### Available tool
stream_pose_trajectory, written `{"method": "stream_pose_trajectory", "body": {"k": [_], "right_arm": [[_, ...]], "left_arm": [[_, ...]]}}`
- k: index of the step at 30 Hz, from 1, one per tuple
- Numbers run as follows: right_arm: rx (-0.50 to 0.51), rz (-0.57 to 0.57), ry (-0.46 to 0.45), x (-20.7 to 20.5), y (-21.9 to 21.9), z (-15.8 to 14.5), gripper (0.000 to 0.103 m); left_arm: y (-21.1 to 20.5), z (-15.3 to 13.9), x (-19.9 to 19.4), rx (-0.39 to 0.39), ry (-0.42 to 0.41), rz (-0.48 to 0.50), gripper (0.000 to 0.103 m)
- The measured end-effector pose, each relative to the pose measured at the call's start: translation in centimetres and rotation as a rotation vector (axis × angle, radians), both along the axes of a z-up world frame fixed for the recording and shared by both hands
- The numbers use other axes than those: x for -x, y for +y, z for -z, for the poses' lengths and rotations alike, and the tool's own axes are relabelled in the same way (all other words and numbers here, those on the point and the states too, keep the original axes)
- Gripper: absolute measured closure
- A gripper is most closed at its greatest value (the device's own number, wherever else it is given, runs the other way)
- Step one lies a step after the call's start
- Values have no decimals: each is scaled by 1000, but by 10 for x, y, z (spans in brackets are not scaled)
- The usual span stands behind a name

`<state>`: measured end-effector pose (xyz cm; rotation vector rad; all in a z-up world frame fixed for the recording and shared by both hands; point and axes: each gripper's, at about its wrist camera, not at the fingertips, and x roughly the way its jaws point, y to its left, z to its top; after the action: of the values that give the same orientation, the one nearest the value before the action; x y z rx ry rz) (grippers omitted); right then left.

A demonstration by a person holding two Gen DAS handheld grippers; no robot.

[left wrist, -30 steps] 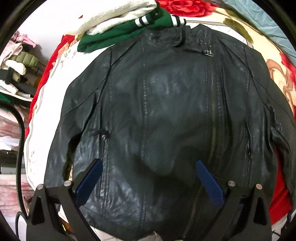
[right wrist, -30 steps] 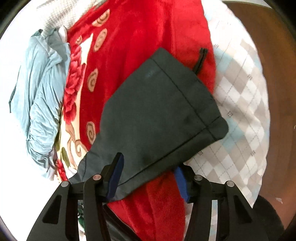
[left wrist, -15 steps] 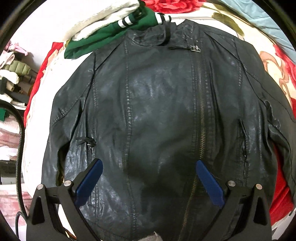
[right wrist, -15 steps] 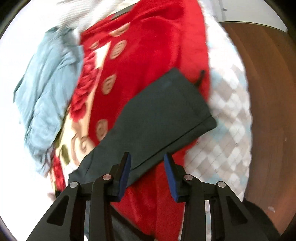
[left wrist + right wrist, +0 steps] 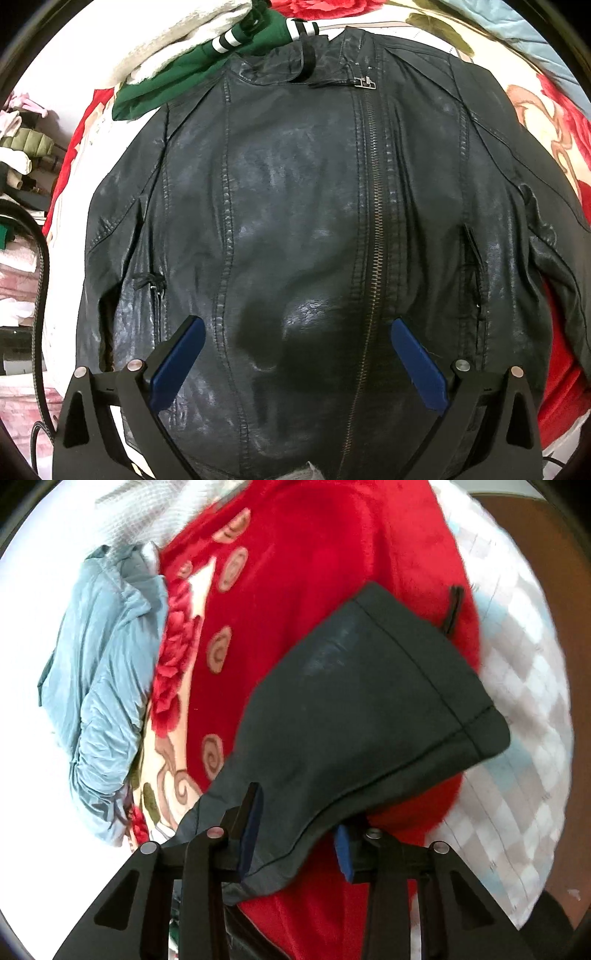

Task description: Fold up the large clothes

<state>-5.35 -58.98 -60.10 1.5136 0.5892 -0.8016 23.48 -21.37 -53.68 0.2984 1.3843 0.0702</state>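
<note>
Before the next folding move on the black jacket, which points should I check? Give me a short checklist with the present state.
1. Jacket lies flat, front up: ok.
2. Zipper closed: ok.
3. Left gripper open above the jacket body: ok.
4. Sleeve between the right gripper fingers: ok.
5. Right grip firmly shut on the sleeve: cannot tell.
6. Green garment clear of the collar: not ok, it touches it.

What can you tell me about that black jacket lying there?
The jacket looks like shiny black leather, lying face up and zipped shut on a red floral blanket. It has an off-centre zipper, buckled collar strap and two slit pockets. Its collar touches a green garment. The left gripper hovers open above; one sleeve runs between the right gripper's fingers.
</note>
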Motion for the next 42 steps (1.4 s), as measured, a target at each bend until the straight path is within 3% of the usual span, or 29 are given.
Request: {"method": "stream_pose_trajectory", "body": {"k": [5, 6, 7, 8, 9, 15, 21, 26, 32, 37, 40, 42], "right_arm": [[-45, 30, -50, -11, -17, 26, 54], [-21, 39, -49, -14, -18, 24, 59], [3, 46, -38, -15, -18, 21, 71], [25, 49, -13, -19, -18, 18, 93], [40, 46, -4, -23, -19, 12, 94], [172, 18, -6, -32, -20, -56, 96], [328, -123, -55, -80, 0, -143, 96], [461, -371, -59, -174, 61, -191, 96], [586, -760, -4, -296, 197, -193, 96], [738, -1165, 138, -367, 355, -141, 96], [674, -1407, 277, -392, 432, -81, 95], [619, -1520, 300, -394, 459, -54, 83]], "left_arm": [[-4, 1, 2, 1, -6, -5, 0], [-4, 1, 2, -1, -8, -4, 0], [-5, 2, 2, -3, -11, -3, 0], [-4, 3, 1, -4, -13, -5, 0], [-4, 4, 1, -4, -16, -7, 0], [10, -1, -4, -4, -41, -37, 0], [41, -14, -8, 6, -56, -104, 0], [89, -22, -15, 16, -62, -194, 0], [167, -19, -21, -4, -73, -314, 0], [239, -14, -12, -27, -73, -422, 0], [284, -17, 2, -25, -61, -506, 0], [316, -23, 16, -15, -52, -568, 0]]}}
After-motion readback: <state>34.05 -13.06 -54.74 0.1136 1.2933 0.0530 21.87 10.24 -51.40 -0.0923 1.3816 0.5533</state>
